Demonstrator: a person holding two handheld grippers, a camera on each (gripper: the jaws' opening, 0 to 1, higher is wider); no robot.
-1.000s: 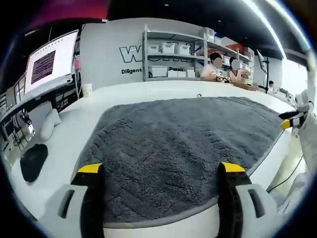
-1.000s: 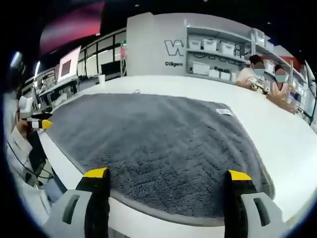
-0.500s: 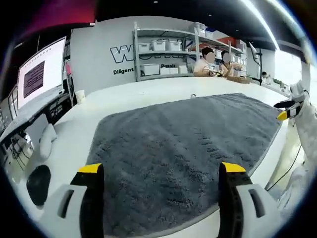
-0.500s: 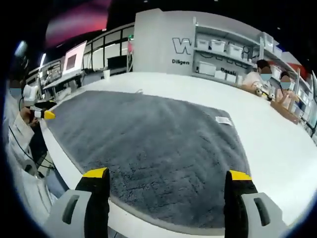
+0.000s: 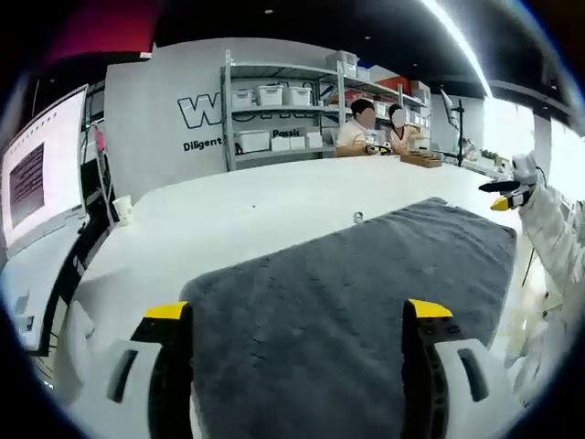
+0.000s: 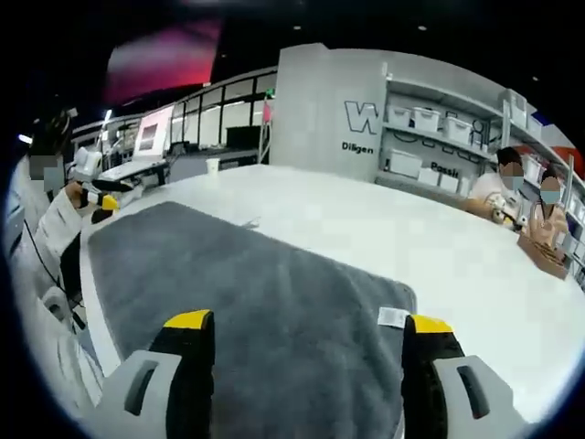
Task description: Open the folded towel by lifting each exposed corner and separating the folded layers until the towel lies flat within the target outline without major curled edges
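A grey shaggy towel (image 5: 366, 283) lies spread flat on the white table (image 5: 228, 210). In the right gripper view the same towel (image 6: 247, 302) shows a small white label (image 6: 393, 316) at its near right corner. My left gripper (image 5: 297, 311) stands open above the towel's near edge, nothing between its yellow-tipped jaws. My right gripper (image 6: 307, 322) is open too, over the opposite end. Each gripper appears small in the other's view: the right gripper (image 5: 505, 194) past the towel's far corner, the left gripper (image 6: 99, 201) held by a white sleeve.
Shelves with white bins (image 5: 274, 119) line the back wall. Two people (image 5: 375, 128) sit at the table's far end. A monitor (image 5: 32, 183) stands off to the left, with a paper cup (image 5: 121, 208) near it. A small object (image 5: 357, 217) lies on the table beyond the towel.
Both cameras have pulled up and back, so the towel sits lower and more bare table shows. The towel stays flat. Both grippers stay open.
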